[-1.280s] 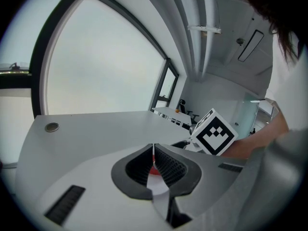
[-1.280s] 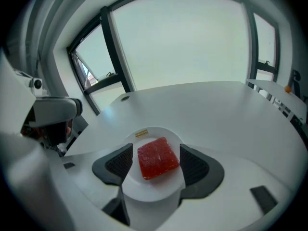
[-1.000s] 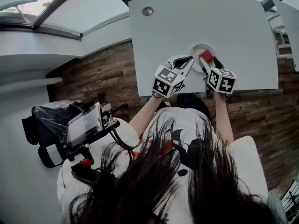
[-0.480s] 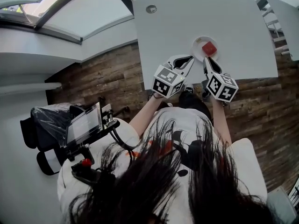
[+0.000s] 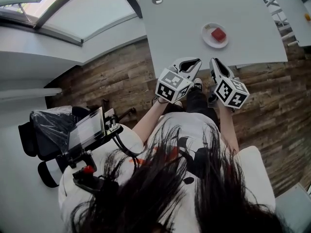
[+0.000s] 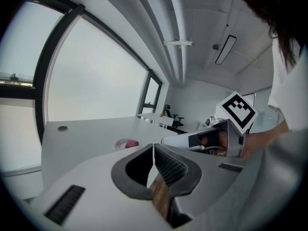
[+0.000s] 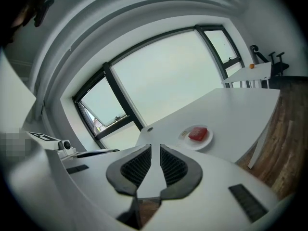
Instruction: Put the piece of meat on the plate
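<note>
Nearest the camera in the head view, far on the near side of the plate, were the person's dark hair and white top. A small screen on a black mount (image 5: 87, 129) sat off to the person's left.

Next towards the plate came the two grippers, side by side over the wooden floor (image 5: 112, 81), both short of the table's near edge and well apart from the plate. The left gripper (image 5: 193, 62) had its jaws closed tip to tip with nothing between them, as its own view showed (image 6: 154, 146). The right gripper (image 5: 214, 63) stood more directly in line with the plate. Its jaws were also drawn together and empty (image 7: 155, 149).

Beyond them the white table (image 5: 184, 23) carried the plate (image 5: 206, 33), set a little in from the near edge towards the person's right. The piece of meat (image 5: 218, 34) lay flat on the plate, about at its middle, touched by neither gripper. From above it was a red block, so nearly square that its long axis was hard to call, with its corners turned diagonal to the table's near edge. In the right gripper view the meat (image 7: 198, 134) looked wider than deep on the plate (image 7: 205, 142).

Beyond the plate, towards the table's far left corner, was a round grommet (image 5: 157, 0).
</note>
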A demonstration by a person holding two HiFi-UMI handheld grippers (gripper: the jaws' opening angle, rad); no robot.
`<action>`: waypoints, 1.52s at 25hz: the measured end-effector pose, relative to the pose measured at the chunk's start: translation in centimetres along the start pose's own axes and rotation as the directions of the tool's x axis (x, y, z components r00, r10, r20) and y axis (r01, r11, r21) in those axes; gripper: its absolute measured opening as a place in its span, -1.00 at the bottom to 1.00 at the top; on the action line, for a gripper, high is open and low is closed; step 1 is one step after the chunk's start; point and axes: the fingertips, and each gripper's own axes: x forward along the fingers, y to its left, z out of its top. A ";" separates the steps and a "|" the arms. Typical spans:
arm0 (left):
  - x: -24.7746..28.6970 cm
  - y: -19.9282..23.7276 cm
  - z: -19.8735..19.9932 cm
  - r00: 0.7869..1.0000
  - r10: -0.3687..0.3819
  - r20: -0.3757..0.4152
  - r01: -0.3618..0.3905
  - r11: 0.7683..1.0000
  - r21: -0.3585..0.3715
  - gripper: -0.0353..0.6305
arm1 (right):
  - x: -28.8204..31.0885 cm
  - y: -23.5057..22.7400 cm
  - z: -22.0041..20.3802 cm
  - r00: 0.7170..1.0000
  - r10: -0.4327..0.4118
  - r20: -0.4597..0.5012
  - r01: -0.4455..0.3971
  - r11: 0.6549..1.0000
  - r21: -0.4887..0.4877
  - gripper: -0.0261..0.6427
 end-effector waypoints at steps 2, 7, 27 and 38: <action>-1.2 -0.7 -0.8 1.000 -0.007 -0.001 0.007 1.000 -0.002 -0.88 | -1.1 0.6 -1.2 1.000 -0.009 -0.001 0.009 1.000 0.009 -0.73; -3.6 -2.1 -2.1 1.000 -0.017 0.011 0.017 1.000 -0.021 -0.88 | -3.6 1.9 -4.1 0.999 -0.034 -0.024 0.034 0.999 0.009 -0.73; -4.6 -8.9 -3.7 0.998 -0.056 0.021 0.057 0.997 -0.051 -0.88 | -10.8 1.3 -6.2 0.998 -0.070 0.005 0.070 0.997 0.014 -0.73; -7.4 -19.1 -5.9 0.998 -0.024 0.052 0.029 0.995 -0.091 -0.88 | -21.3 0.9 -9.6 0.999 -0.016 0.040 0.016 1.000 -0.013 -0.73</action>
